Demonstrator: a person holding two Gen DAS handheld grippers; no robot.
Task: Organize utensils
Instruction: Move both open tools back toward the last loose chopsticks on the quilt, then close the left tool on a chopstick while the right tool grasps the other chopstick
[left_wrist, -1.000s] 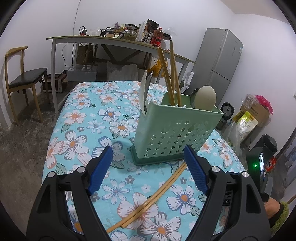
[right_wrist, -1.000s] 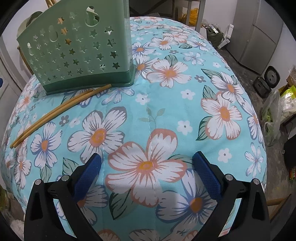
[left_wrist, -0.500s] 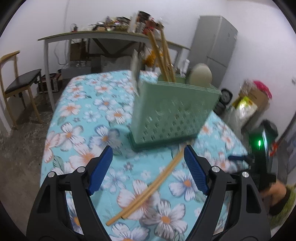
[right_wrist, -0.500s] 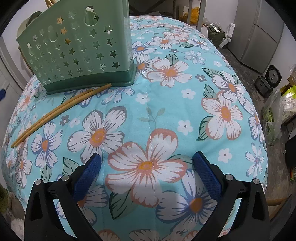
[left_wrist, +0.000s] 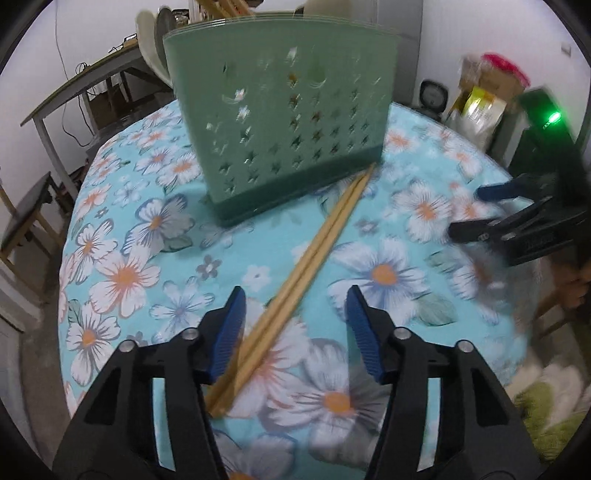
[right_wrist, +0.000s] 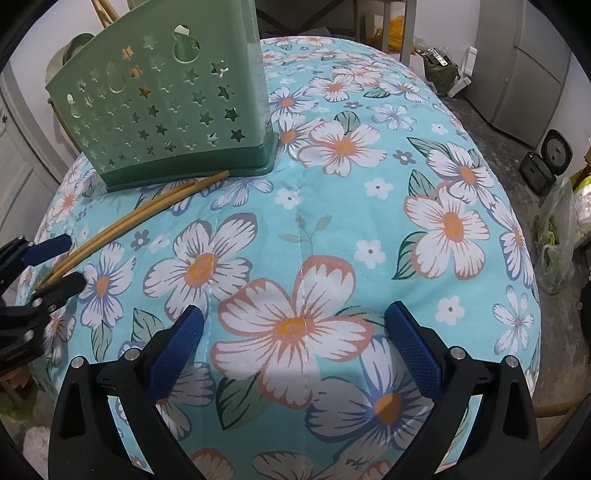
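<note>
A pair of wooden chopsticks (left_wrist: 314, 251) lies slantwise on the flowered tablecloth (left_wrist: 122, 273), its far ends touching the base of the green star-punched utensil holder (left_wrist: 288, 122). My left gripper (left_wrist: 295, 295) hangs low over the near ends; its jaws are closing with the chopsticks between them, close by the left pad (left_wrist: 229, 328), and the right pad stands clear. The right wrist view shows the same holder (right_wrist: 162, 110), chopsticks (right_wrist: 147, 214) and left gripper (right_wrist: 61, 258) at the left edge. My right gripper (right_wrist: 295, 314) stands open over bare cloth, nothing between its fingers.
More chopsticks and a pale spoon stand in the holder. A grey fridge (right_wrist: 532, 66) and a black cooker (right_wrist: 554, 155) stand on the floor to the right, beside bags (left_wrist: 484, 103). A long side table (left_wrist: 92, 85) runs along the back wall.
My left gripper has dropped toward the table and rolled, coming down around the near ends of the chopsticks, and its jaws have narrowed. The right gripper has stayed still.
</note>
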